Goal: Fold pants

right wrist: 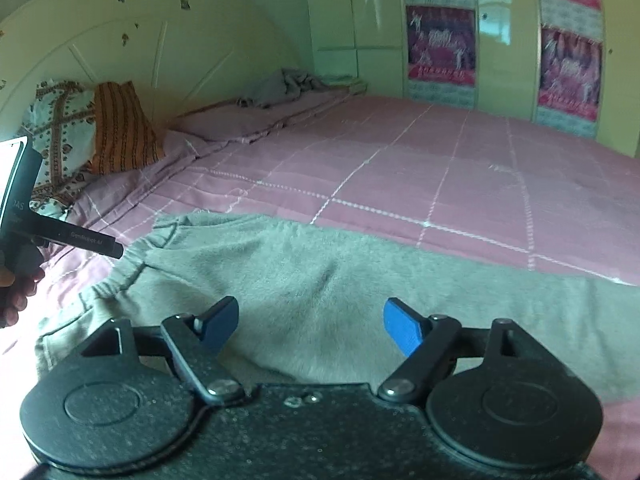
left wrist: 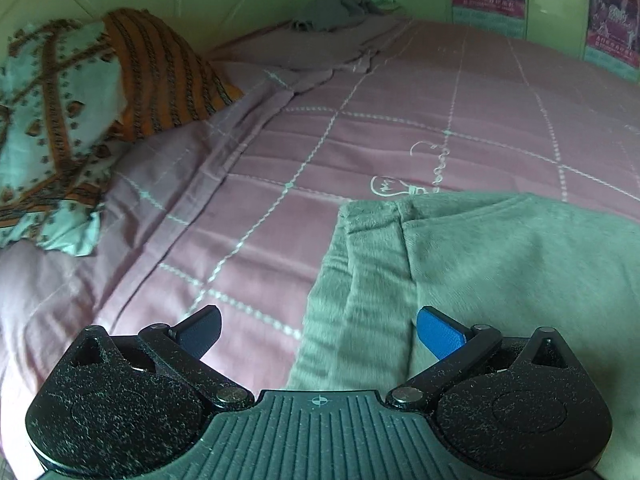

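Between the blue pads of the left gripper (left wrist: 319, 334) there's a wide gap, jaws spread and gripping nothing, hovering right over the left edge of the grey-green pants (left wrist: 480, 264). The right-hand pad (left wrist: 440, 332) sits above the fabric, the left-hand pad above bare pink bedsheet (left wrist: 280, 152). Over to the right gripper (right wrist: 310, 330), and it's the same story: fingers parted, nothing pinched, poised above the middle of the pants (right wrist: 320, 272). That garment lies flat across the near side of the bed, fleecy side up, with a gathered elastic waistband (right wrist: 120, 276) at its left end. In the right wrist view the other handheld gripper (right wrist: 60, 236) pokes in from the left, a hand (right wrist: 16, 292) wrapped around its grip, its tip just beside that waistband. Further out, the pink sheet with its white grid lines runs to the far wall. A patterned orange-and-white pillow (left wrist: 80, 112) leans against the headboard (right wrist: 140, 40) on the left, a crumpled grey cloth (left wrist: 336, 10) sits in the far corner, and a cupboard with purple pictures (right wrist: 440, 44) on its doors stands behind
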A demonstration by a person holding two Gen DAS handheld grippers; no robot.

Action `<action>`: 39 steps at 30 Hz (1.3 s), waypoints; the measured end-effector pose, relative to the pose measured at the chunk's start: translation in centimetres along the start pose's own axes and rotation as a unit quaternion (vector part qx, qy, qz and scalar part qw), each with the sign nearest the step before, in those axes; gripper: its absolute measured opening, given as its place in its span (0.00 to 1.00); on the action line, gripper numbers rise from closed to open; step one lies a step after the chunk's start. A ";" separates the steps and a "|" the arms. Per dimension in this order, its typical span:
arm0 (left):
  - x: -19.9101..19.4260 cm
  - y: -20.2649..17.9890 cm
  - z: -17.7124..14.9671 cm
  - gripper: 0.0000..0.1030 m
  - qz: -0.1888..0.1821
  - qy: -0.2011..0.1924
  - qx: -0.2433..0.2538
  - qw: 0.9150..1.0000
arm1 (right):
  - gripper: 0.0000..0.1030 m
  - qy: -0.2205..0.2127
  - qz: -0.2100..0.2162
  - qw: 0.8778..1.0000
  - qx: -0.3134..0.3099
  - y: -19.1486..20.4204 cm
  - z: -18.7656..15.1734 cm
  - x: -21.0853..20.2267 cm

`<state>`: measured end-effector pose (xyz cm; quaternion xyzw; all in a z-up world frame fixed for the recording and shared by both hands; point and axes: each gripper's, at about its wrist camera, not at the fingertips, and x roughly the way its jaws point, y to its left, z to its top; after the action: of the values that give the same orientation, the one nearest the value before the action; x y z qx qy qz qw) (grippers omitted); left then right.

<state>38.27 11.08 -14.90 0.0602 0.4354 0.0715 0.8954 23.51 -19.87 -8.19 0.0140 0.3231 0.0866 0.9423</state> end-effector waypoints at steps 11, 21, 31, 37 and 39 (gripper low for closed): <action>8.0 0.2 2.6 1.00 -0.019 0.025 0.008 0.999 | 0.77 0.051 0.021 0.998 -0.040 -1.4 2.4 9.5; 8.4 -1.3 2.5 0.41 -0.091 -0.003 0.032 0.995 | 0.70 0.088 0.017 0.993 -0.070 -3.2 6.1 18.2; 7.4 -1.3 2.8 0.14 -0.056 -0.006 0.053 0.997 | 0.09 0.142 0.029 0.981 -0.130 -2.4 6.7 21.2; 3.3 0.9 1.7 0.05 -0.059 -0.018 0.023 0.998 | 0.06 0.096 0.050 0.982 -0.157 -0.4 5.9 13.9; 1.3 2.2 0.8 0.00 -0.071 -0.019 0.017 0.997 | 0.06 0.078 0.062 0.979 -0.180 1.1 4.8 9.3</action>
<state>39.48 13.39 -15.05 0.0454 0.4229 -0.0007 0.9051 33.51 -17.07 -9.90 -0.1427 0.3734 0.2027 0.8940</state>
